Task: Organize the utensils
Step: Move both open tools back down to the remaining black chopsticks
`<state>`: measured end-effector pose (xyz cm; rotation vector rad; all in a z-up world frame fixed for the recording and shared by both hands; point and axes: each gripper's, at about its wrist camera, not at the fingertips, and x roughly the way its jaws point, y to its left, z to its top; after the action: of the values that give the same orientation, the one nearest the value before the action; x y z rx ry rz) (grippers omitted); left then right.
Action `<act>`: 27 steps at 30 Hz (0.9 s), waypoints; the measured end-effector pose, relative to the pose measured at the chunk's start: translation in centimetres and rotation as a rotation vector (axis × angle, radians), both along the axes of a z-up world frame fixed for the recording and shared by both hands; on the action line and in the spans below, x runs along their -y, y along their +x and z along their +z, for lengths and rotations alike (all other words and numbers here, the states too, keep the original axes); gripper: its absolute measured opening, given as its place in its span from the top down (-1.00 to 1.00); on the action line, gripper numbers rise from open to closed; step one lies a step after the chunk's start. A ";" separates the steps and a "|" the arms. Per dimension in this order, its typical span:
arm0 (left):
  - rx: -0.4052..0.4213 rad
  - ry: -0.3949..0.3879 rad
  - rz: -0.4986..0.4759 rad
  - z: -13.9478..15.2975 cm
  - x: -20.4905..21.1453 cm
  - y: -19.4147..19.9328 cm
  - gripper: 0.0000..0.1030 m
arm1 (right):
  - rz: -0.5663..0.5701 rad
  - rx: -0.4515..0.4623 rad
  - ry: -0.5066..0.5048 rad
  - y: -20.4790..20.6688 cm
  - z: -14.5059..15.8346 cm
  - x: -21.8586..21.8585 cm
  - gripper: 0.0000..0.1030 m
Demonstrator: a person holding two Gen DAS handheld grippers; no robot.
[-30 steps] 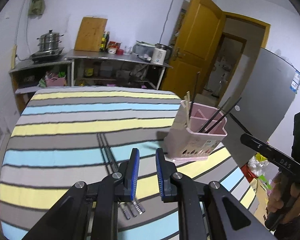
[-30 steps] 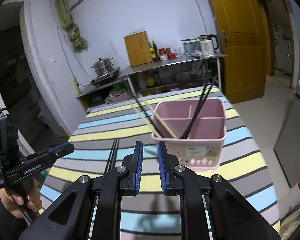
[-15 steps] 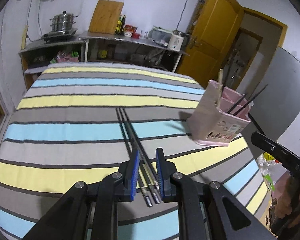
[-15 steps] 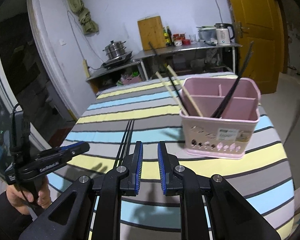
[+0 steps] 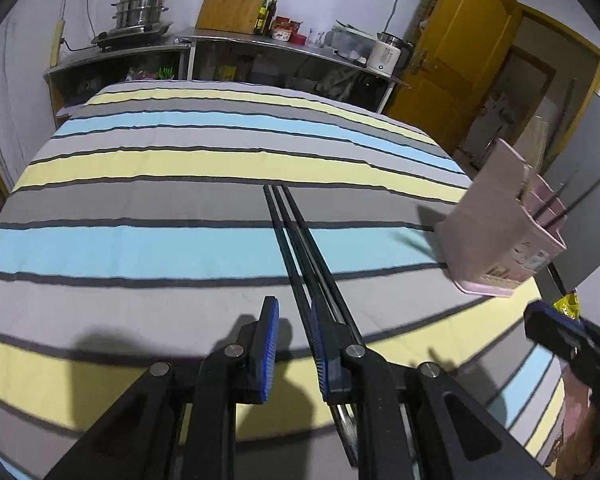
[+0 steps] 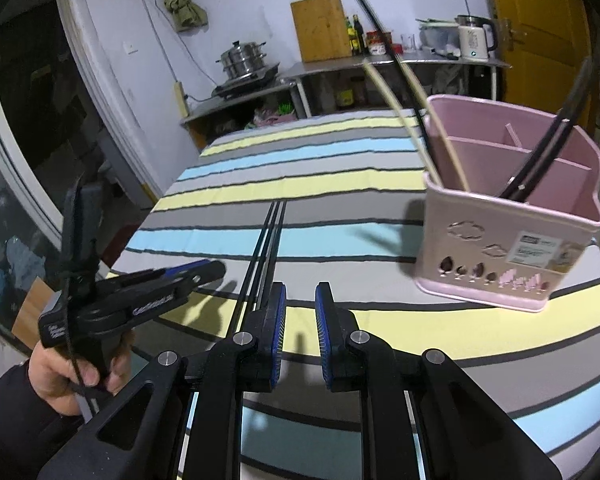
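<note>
The surface [image 5: 140, 248] is covered by a cloth striped in grey, pale yellow and light blue with thin dark lines between the bands. A bundle of black chopsticks [image 5: 296, 236] lies flat near its middle, running from the near edge toward the far edge. A pink utensil holder [image 6: 512, 224] stands near the right edge, well apart from them.

Chopsticks before me on the table, holder off to the right

The loose chopsticks [image 5: 300, 240] lie together on the tablecloth [image 5: 140, 248], running away from me; the utensil holder [image 6: 512, 216] stands right of them with more chopsticks inside, and a counter [image 5: 260, 40] with a steamer pot [image 5: 142, 6] lies beyond the far edge.
</note>
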<state>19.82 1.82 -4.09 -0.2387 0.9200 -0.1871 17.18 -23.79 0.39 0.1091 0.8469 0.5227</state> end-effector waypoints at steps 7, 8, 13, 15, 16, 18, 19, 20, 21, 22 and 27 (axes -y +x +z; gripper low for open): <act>-0.029 0.008 0.017 -1.6 0.0 2.4 0.69 | 0.013 -0.030 -0.009 0.8 -1.3 -0.7 0.70; -0.033 0.008 0.017 -1.8 0.1 2.6 0.69 | 0.012 -0.032 -0.009 0.8 -1.4 -0.8 0.70; -0.023 0.023 0.016 -2.1 0.4 3.1 0.68 | 0.010 -0.043 -0.009 1.2 -1.8 -0.7 0.70; -0.022 0.027 0.020 -2.1 0.5 3.4 0.64 | 0.010 -0.045 -0.008 1.2 -1.8 -0.7 0.70; -0.022 0.033 0.020 -2.1 0.6 3.5 0.63 | 0.010 -0.045 -0.008 1.2 -1.8 -0.7 0.70; -0.019 0.056 0.015 -2.1 0.9 3.6 0.62 | 0.010 -0.046 -0.007 1.3 -1.8 -0.7 0.70; -0.014 0.072 0.009 -2.1 1.1 3.6 0.62 | 0.010 -0.047 -0.007 1.3 -1.8 -0.7 0.70; -0.008 0.082 0.007 -2.1 1.2 3.6 0.62 | 0.009 -0.048 -0.007 1.3 -1.8 -0.6 0.70; -0.005 0.086 0.007 -2.1 1.2 3.6 0.62 | 0.009 -0.049 -0.006 1.3 -1.8 -0.6 0.70; -0.005 0.086 0.008 -2.1 1.1 3.7 0.62 | 0.008 -0.050 -0.006 1.3 -1.9 -0.6 0.70; 0.007 0.109 0.006 -2.1 1.0 3.5 0.59 | 0.008 -0.049 -0.009 1.4 -1.9 -0.8 0.70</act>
<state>23.34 0.82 -6.23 -0.1396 0.9194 -0.1319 18.61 -23.04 -1.52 0.1108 0.8979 0.5254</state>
